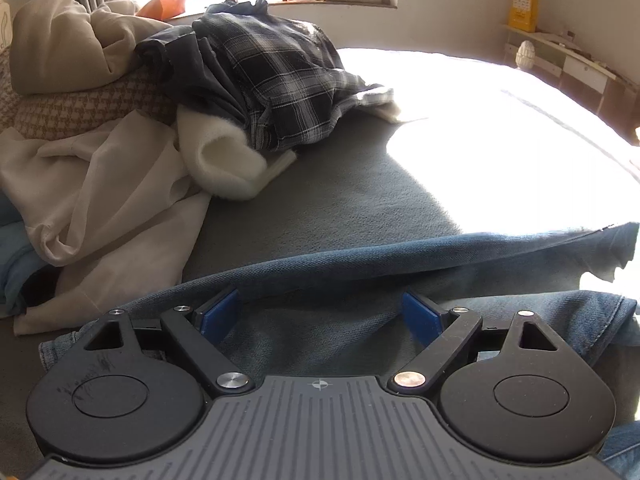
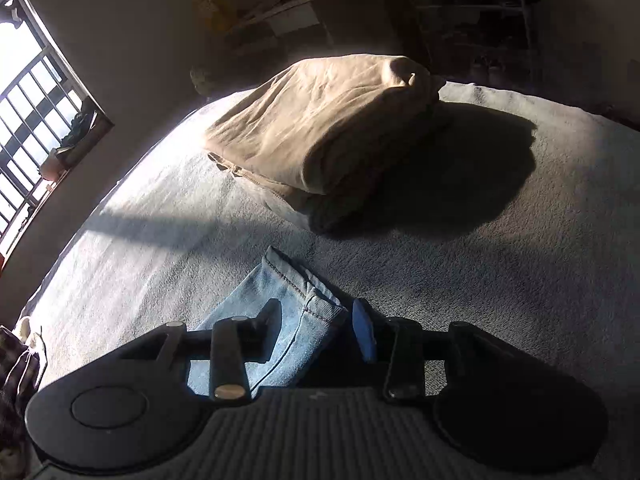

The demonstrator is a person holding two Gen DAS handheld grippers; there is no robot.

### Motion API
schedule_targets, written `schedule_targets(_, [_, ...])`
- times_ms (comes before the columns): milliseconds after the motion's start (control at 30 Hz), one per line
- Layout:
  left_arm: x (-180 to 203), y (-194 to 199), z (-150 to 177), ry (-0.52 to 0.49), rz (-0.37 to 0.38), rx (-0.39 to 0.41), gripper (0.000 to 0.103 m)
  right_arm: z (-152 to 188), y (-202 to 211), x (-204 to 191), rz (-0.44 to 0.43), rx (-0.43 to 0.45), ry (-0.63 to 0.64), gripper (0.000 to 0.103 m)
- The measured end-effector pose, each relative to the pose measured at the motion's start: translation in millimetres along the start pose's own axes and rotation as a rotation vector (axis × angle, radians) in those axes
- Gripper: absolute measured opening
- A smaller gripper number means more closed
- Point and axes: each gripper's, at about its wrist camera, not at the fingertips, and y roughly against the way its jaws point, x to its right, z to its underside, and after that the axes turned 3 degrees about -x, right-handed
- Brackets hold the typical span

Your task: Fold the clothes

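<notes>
A: Where are the jeans [image 1: 340, 280]?

B: Near, on the grey blanket [image 1: 340, 196]. In the left view a folded denim edge runs across just beyond the left gripper [image 1: 322, 312], and its right end is cut off by glare. The jaws stand wide apart, released, with denim lying between and under the blue pads [image 1: 218, 312].

A: And the right side?

B: The right gripper [image 2: 316, 328] sits over a pale hem [image 2: 292, 292] of the jeans. Its jaws are spread too, gripping nothing; the hem lies between them, nearer the left finger. The right pad [image 2: 365, 328] is in deep shadow, so whether it touches cloth I cannot tell.

A: What else is on the bed?

B: Far left in the left view is a heap: a plaid shirt [image 1: 280, 80] on top, a white fleece piece [image 1: 224, 164] below it, and cream cloth [image 1: 100, 184] spilling near. How many garments lie under it is hidden. In the right view a folded tan stack [image 2: 320, 128] sits far, well apart from the hem, its right side lost in its own shadow.

A: The room?

B: A barred window [image 2: 28, 112] at left; the shelves [image 2: 480, 20] behind are probably cluttered, but too dark to read.
</notes>
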Motion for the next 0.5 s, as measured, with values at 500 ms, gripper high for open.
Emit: schedule_targets(500, [12.1,-1.2,-0.4,-0.391,0.015,0.106,0.088,137.0,-46.7,-307.5,-0.367,-0.212,1.314,0.073])
